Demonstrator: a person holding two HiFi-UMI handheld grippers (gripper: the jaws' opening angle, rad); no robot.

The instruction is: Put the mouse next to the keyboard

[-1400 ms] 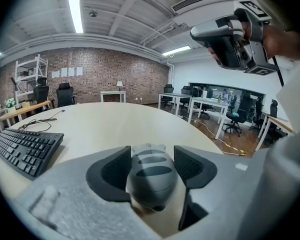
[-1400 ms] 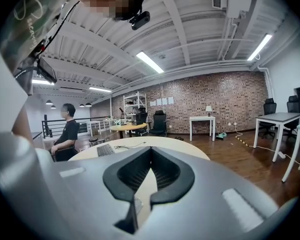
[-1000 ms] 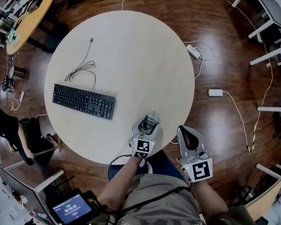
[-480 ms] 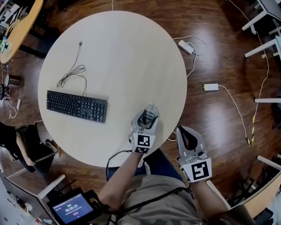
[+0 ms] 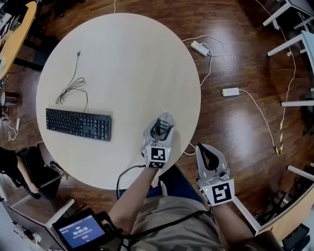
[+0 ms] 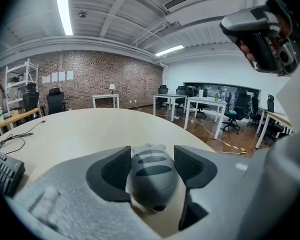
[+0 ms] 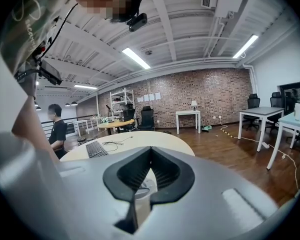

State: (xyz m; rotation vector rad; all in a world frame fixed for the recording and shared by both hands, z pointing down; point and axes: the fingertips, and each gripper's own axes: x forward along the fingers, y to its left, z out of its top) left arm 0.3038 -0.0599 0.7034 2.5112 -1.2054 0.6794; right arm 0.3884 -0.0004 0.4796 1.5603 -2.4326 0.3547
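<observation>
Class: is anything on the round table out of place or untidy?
The cable of the keyboard lies in a loose tangle, plug free. The mouse, held in the left gripper, is apart from it.

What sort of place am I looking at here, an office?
Most likely an open-plan office or lab space: white desks with office chairs, a long brick wall, and a keyboard on a round table.

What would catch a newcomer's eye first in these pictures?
The big round pale table fills the head view. A black keyboard lies at its left side, and near the person's edge the left gripper is clamped on a grey mouse. The right gripper hangs shut beyond the table's edge.
</observation>
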